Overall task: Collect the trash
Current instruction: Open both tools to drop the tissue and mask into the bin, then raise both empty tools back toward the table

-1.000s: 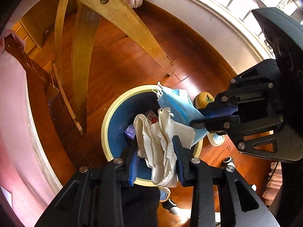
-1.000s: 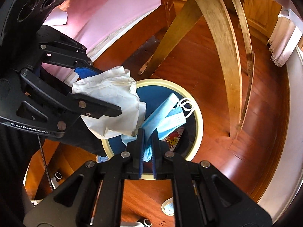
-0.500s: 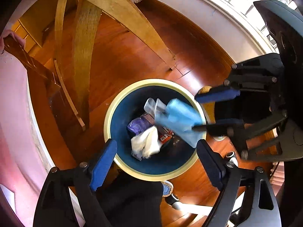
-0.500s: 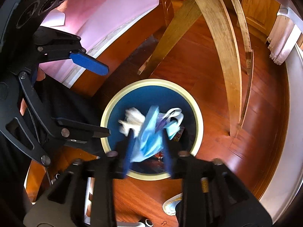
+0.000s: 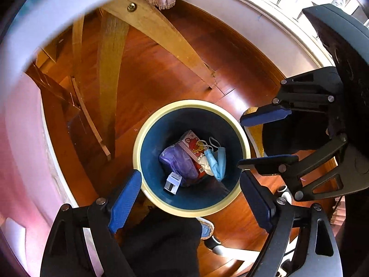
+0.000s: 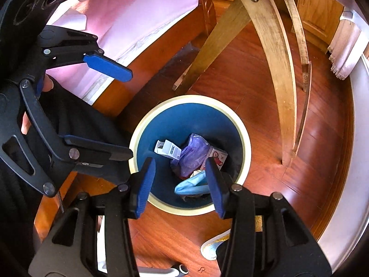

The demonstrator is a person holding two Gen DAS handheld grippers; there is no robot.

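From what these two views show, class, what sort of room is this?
Probably a bedroom at home: a bed with pink bedding, a wooden floor, and a small waste bin beside wooden furniture legs.

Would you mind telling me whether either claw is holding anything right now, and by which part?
Nothing is held. The left claw and right claw are both open and empty above the bin; the face mask lies inside.
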